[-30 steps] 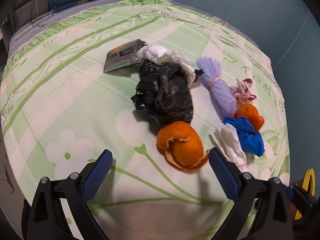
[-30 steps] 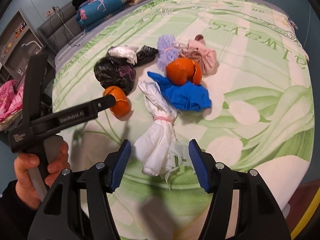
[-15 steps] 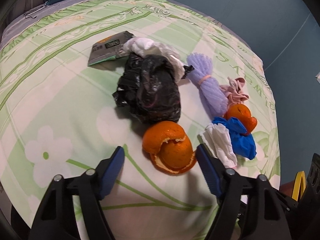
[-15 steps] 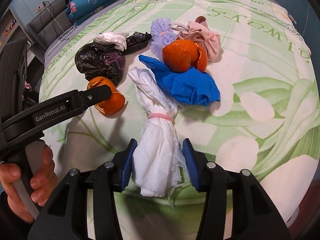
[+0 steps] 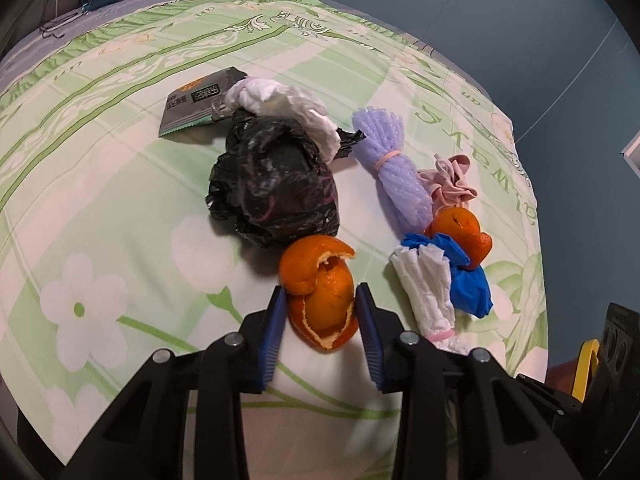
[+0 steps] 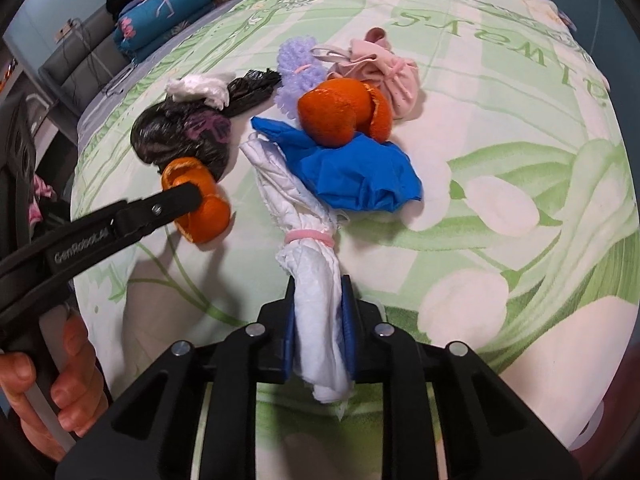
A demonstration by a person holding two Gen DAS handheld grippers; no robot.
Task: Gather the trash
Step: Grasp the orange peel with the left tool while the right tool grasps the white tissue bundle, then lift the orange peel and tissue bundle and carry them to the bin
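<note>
Left claw [image 5: 321, 306] closing on the near orange peel [image 5: 320, 288], pads touching both its sides, peel lying on the bed [image 5: 120, 208] just near of the black bag [image 5: 276, 184]. Right claw [image 6: 319, 320] clamped narrow on the near end of the white tissue bundle [image 6: 308, 248], which lies on the bed with its far end beside the blue wad [image 6: 356, 172]. Second peel [image 6: 340, 110] sits on the wad's far edge.
</note>
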